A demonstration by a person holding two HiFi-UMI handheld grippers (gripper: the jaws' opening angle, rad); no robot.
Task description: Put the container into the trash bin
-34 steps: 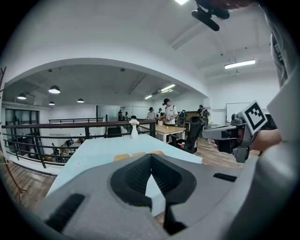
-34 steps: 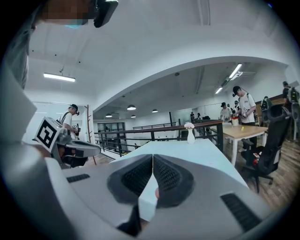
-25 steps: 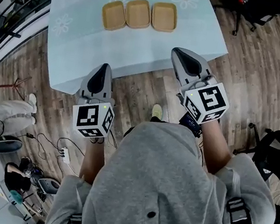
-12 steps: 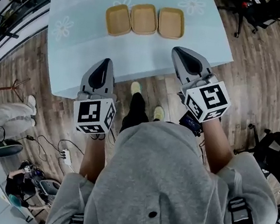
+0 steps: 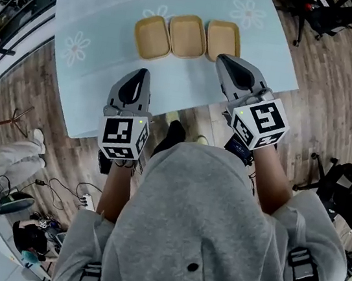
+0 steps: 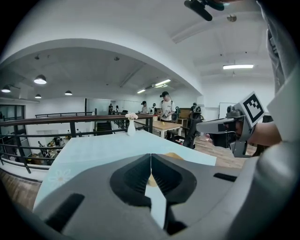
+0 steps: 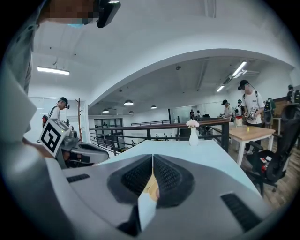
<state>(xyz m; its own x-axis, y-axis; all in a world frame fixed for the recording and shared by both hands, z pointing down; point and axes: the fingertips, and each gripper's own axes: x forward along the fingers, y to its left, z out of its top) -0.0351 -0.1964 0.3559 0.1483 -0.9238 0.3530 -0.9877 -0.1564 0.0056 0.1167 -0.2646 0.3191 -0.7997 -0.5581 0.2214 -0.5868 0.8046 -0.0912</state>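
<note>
Head view, right tool [image 5: 223,59] nearer containers [image 5: 187,35]

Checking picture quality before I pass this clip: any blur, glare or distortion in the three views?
Head view: sharp and evenly lit, table edges bowed by the wide lens, no glare on the containers. Left gripper view: strong fisheye, black corners, the lamp blown out. Right gripper view: same fisheye and dark corners, a mosaic patch at top left.

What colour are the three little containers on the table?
The containers are tan, a light brown; the head view shows it best.
</note>
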